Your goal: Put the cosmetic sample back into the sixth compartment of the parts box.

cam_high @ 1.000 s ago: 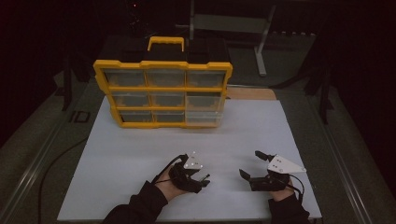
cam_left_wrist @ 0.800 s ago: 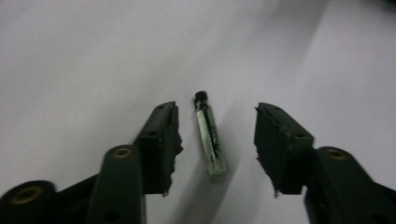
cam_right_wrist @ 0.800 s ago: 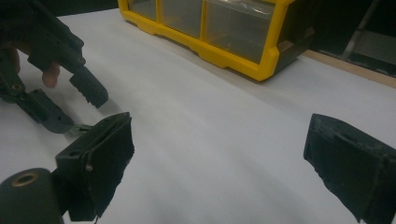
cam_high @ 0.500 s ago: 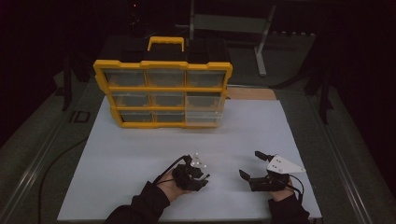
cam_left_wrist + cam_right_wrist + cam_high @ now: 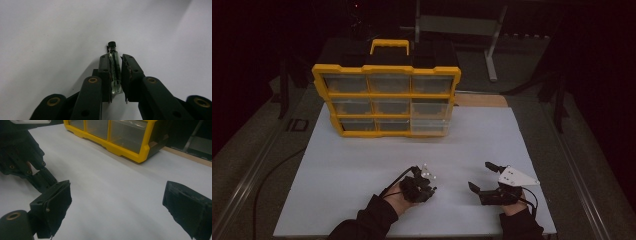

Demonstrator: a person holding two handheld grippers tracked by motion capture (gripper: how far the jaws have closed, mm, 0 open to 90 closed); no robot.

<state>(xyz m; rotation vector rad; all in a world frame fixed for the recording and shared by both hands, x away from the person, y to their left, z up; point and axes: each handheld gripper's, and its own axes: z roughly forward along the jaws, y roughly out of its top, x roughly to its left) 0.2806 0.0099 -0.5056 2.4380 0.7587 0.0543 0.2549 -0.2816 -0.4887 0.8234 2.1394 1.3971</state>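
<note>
Vial [image 5: 114,68]: slim clear glass tube, black screw cap; left gripper [image 5: 115,62] jaws just closed on it, cap protruding past fingertips.

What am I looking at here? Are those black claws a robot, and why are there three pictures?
No robot: a person holds a hand-operated claw in each hand. The high view looks down on a white table with a yellow compartment box at its far side. The other two pictures come from cameras riding on each claw. The left claw has just been closing and now pinches a small glass vial with a black cap lying on the table. The right claw stands wide open, holding nothing.
</note>
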